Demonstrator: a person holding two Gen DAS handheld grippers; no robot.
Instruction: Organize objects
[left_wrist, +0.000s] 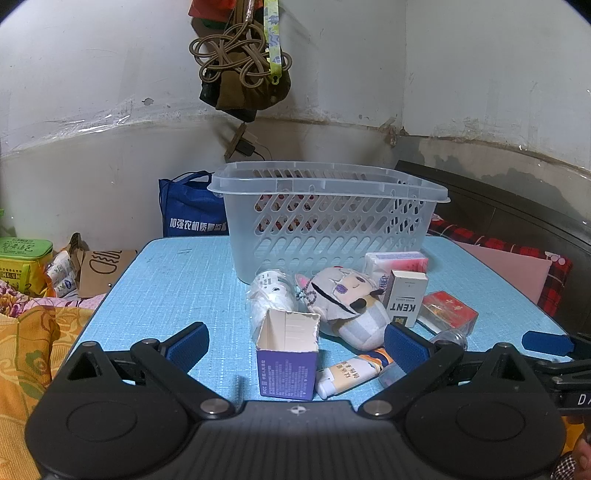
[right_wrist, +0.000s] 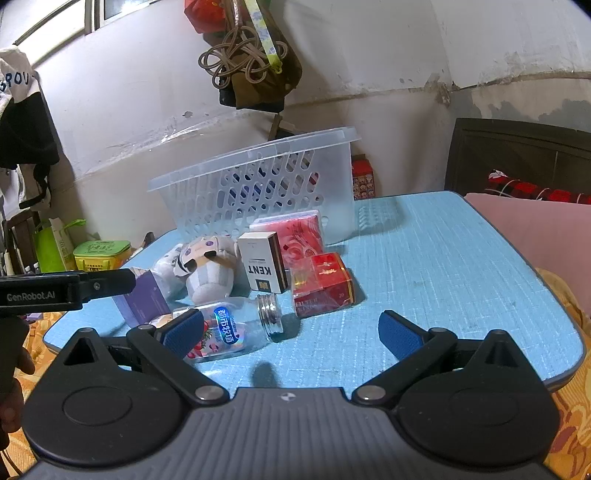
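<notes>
A clear plastic basket (left_wrist: 332, 221) stands at the back of the blue table (left_wrist: 166, 288); it also shows in the right wrist view (right_wrist: 258, 184). In front of it lie a plush doll (left_wrist: 347, 302), a white KENT pack (left_wrist: 404, 301), a red cigarette pack (left_wrist: 448, 314), a pink tissue pack (left_wrist: 397, 260), a wrapped white roll (left_wrist: 271, 295), a lip-balm tube (left_wrist: 347, 374) and an open purple box (left_wrist: 288, 362). My left gripper (left_wrist: 295, 349) is open with the purple box between its fingers. My right gripper (right_wrist: 291, 334) is open near a clear empty bottle (right_wrist: 236, 328) on its side.
A blue bag (left_wrist: 192, 210) and a green tin (left_wrist: 24, 262) sit left of the table. A pink cushion (right_wrist: 535, 229) lies to the right. Cords and a bag (left_wrist: 240, 70) hang on the wall. Orange bedding (left_wrist: 33, 350) lies at the near left.
</notes>
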